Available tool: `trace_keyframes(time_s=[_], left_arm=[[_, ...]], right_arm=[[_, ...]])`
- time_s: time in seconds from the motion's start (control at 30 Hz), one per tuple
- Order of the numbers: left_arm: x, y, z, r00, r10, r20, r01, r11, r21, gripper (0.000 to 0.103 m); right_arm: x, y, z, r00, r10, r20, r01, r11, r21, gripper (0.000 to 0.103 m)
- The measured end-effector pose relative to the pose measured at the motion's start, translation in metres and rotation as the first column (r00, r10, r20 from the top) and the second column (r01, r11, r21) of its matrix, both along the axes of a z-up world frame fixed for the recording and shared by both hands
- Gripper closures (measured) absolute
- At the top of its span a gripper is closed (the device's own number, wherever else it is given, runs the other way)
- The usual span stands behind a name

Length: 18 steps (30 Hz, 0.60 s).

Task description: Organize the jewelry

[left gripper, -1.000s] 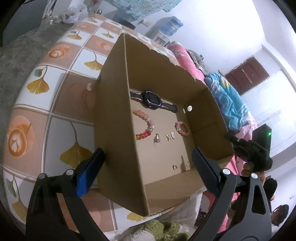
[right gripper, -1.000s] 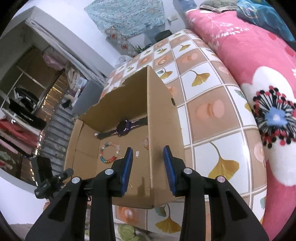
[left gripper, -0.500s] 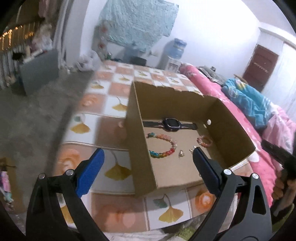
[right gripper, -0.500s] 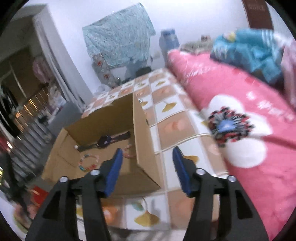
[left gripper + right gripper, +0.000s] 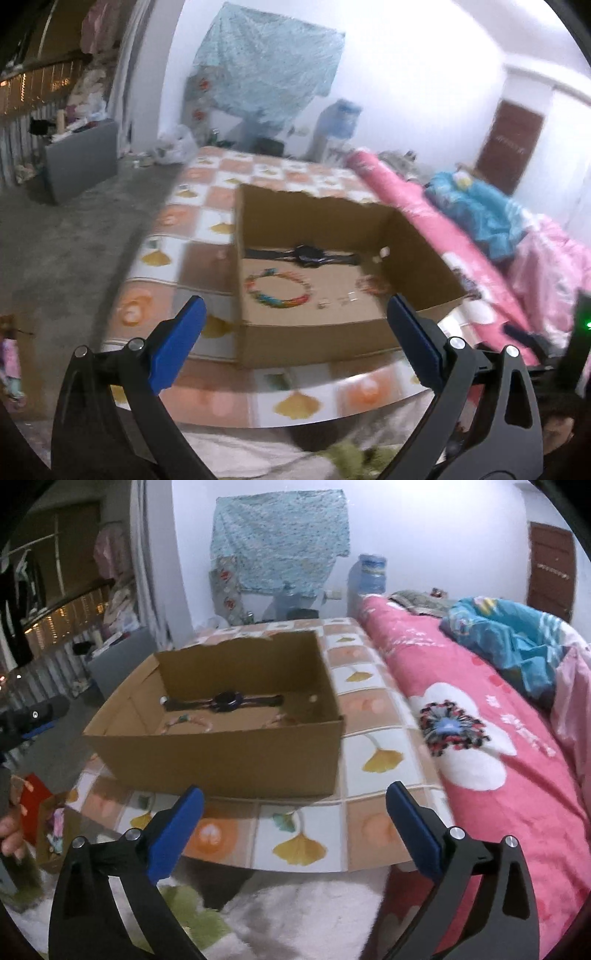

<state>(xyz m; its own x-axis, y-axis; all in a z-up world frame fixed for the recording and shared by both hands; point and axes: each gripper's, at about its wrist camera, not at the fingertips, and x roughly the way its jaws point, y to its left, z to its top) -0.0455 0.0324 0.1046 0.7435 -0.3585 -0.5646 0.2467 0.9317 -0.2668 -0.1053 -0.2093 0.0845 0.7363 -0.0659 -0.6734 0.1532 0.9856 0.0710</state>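
An open cardboard box (image 5: pixel 310 338) (image 5: pixel 221 764) stands on a low table with a ginkgo-leaf tile pattern (image 5: pixel 177 258) (image 5: pixel 369 753). Inside it lie a black watch (image 5: pixel 308 254) (image 5: pixel 226 700), a large multicoloured bead bracelet (image 5: pixel 277 290), a small pink bead bracelet (image 5: pixel 371 284) and a few tiny pieces (image 5: pixel 338 301). My left gripper (image 5: pixel 295 330) hangs open before the box's near wall, holding nothing. My right gripper (image 5: pixel 295 814) is back from the box over the table's near edge, its jaws opening wide with nothing between them.
A pink flowered quilt (image 5: pixel 480 716) with a blue blanket (image 5: pixel 517 635) lies right of the table. A water bottle (image 5: pixel 371 574) and patterned cloth (image 5: pixel 280 539) are at the back wall. White fluffy rug (image 5: pixel 295 915) below the table edge. A hand (image 5: pixel 11 834) shows at far left.
Both grippers pulled back and up from the box, so it now looks smaller and level. The right gripper's jaws went from narrow to wide apart. The left stayed open.
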Motion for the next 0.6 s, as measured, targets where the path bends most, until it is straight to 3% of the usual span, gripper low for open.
trace_keyframes(time_s=[0.17, 0.27, 0.5, 0.6], left_arm=[[0.009, -0.016, -0.018, 0.993, 0.075, -0.086, -0.065, 0.991, 0.117, 0.008], [0.004, -0.023, -0.023, 0.992, 0.106, -0.065, -0.091, 0.975, 0.203, 0.008], [-0.021, -0.041, -0.028, 0.994, 0.111, 0.009, -0.109, 0.95, 0.293, 0.008], [-0.021, -0.05, -0.032, 0.989, 0.148, 0.016, -0.143, 0.919, 0.367, 0.008]], right_arm=[[0.009, 0.009, -0.007, 0.999, -0.021, -0.038, 0.021, 1.0, 0.013, 0.007], [0.012, 0.014, -0.005, 0.999, -0.009, -0.032, 0.009, 1.0, 0.01, 0.007], [0.024, 0.018, -0.003, 0.999, 0.0, -0.032, 0.001, 1.0, 0.022, 0.007], [0.029, 0.02, -0.005, 0.999, -0.002, -0.045, 0.002, 1.0, 0.003, 0.007]])
